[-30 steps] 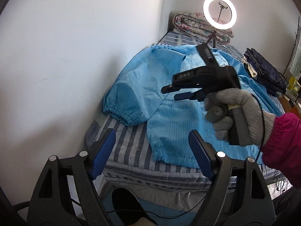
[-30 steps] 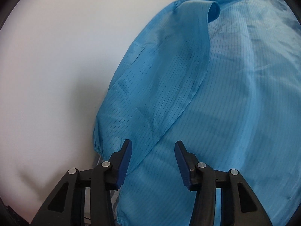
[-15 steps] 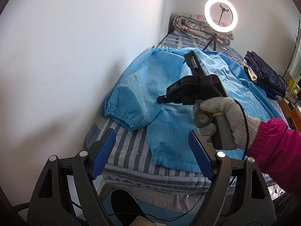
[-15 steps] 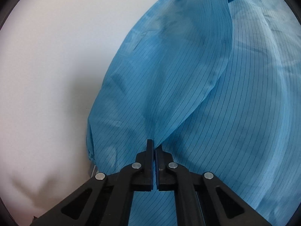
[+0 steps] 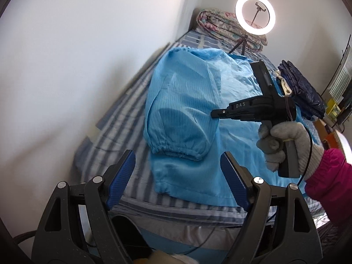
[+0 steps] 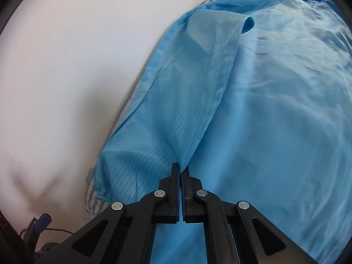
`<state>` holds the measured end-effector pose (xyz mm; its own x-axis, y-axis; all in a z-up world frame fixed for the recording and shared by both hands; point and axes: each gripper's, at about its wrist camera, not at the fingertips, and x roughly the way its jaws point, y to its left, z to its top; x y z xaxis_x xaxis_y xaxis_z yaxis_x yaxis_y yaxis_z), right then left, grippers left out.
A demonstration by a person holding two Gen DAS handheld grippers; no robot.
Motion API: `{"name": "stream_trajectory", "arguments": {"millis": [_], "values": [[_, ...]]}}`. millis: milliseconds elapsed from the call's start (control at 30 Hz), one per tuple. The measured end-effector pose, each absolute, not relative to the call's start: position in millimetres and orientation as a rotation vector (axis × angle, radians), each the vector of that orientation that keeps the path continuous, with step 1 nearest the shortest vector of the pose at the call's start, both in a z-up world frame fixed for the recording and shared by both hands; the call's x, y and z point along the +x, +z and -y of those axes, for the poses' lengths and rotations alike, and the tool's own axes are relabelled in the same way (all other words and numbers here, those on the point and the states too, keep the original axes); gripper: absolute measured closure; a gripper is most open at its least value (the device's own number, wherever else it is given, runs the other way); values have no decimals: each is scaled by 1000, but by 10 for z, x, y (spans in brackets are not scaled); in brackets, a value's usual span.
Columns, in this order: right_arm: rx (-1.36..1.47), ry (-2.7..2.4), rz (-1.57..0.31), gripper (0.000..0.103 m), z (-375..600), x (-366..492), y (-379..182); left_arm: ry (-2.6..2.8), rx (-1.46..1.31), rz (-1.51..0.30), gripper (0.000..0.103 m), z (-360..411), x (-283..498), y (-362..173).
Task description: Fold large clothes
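Note:
A large light-blue pinstriped garment (image 5: 193, 101) lies spread on a striped bed (image 5: 114, 129). In the right wrist view my right gripper (image 6: 180, 169) is shut on the edge of its left sleeve (image 6: 154, 145) and holds the cloth lifted off the garment's body (image 6: 275, 121). The left wrist view shows that gripper (image 5: 216, 114) from the side, carried by a grey-gloved hand (image 5: 286, 145) with a pink cuff, the sleeve with its gathered cuff (image 5: 178, 154) hanging from it. My left gripper (image 5: 178, 176) hovers open over the bed's near end, holding nothing.
A white wall (image 5: 77, 55) runs along the bed's left side. A lit ring light (image 5: 255, 15) on a tripod stands at the bed's far end before a folded floral quilt (image 5: 222, 28). Dark-blue folded clothing (image 5: 303, 92) lies at the right edge.
My right gripper closed on the sleeve edge, then lifted and drew it over toward the garment's middle. The sleeve now hangs raised instead of lying flat. The left gripper stayed open and nearly still.

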<state>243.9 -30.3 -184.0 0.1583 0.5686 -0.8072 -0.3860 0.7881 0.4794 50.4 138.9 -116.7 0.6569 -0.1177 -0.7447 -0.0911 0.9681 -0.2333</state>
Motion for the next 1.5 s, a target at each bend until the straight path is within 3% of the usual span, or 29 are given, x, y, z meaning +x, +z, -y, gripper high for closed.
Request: {"name": "stream_trajectory", "arguments": {"millis": [67, 167, 267, 367, 433, 533, 667, 800, 867, 967, 1500], "values": [[173, 673, -1242, 103, 429, 2432, -1845, -27, -297, -882, 23, -1372, 609, -1214], [153, 666, -1227, 103, 580, 2407, -1786, -21, -353, -926, 36, -1391, 794, -1297], [124, 683, -1214, 103, 592, 2370, -1773, 7, -406, -976, 37, -1432, 986, -1432], [66, 666, -1183, 96, 538, 2255, -1820, 54, -368, -1013, 37, -1433, 1123, -1574], [40, 638, -1148, 77, 509, 2368, -1828, 80, -362, -1033, 37, -1433, 1199, -1673], [48, 648, -1095, 77, 607, 2269, -1681, 94, -410, -1069, 37, -1471, 1311, -1817], [3, 673, -1024, 77, 622, 2201, -1555, 92, -434, -1114, 57, -1470, 1428, -1972], [7, 710, -1040, 77, 531, 2217, -1671, 89, -424, -1135, 68, -1438, 1501, -2068], [23, 718, -1056, 78, 531, 2206, -1728, 104, -409, -1140, 88, -1440, 1508, -2083], [43, 727, -1081, 78, 459, 2277, -1856, 123, -406, -1122, 96, -1460, 1492, -2044], [158, 737, -1118, 80, 9, 2496, -1947, 107, -248, -766, 101, -1359, 1189, -973]]}}
